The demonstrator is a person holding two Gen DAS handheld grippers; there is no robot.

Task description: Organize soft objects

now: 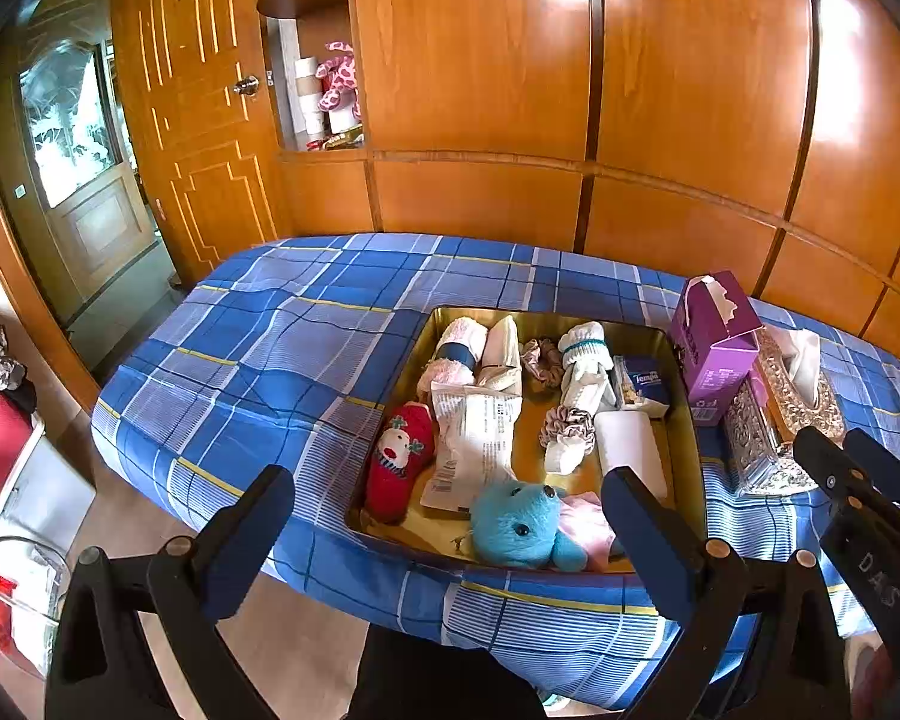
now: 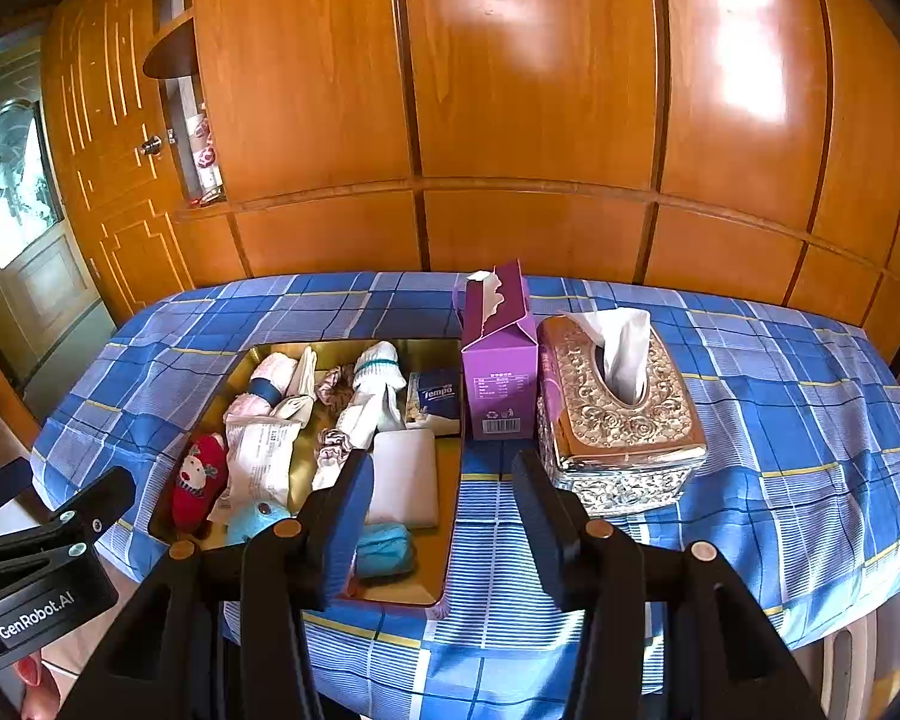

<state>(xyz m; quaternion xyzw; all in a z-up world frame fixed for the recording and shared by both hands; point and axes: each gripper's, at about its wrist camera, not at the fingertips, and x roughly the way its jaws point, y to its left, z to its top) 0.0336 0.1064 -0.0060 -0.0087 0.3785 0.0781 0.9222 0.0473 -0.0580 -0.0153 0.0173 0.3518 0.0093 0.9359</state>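
Right wrist view: both grippers, left (image 1: 447,525) and right (image 2: 444,510), hover parted and empty before the gold tray (image 2: 450,516); lower squarely over the blue teddy (image 1: 525,525) before squeezing gently.

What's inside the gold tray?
The gold tray holds a blue teddy, a red sock, rolled white socks, scrunchies, a tissue pack. Anything beneath them is hidden.

From my right camera, my right gripper's (image 2: 444,516) left finger hides most of the blue teddy (image 2: 384,549) at the tray's (image 2: 450,480) six o'clock edge. The label print on the white packet (image 1: 477,438) is too small for me to read. At three o'clock the purple box (image 1: 714,348) covers part of the silver tissue box (image 1: 762,450).
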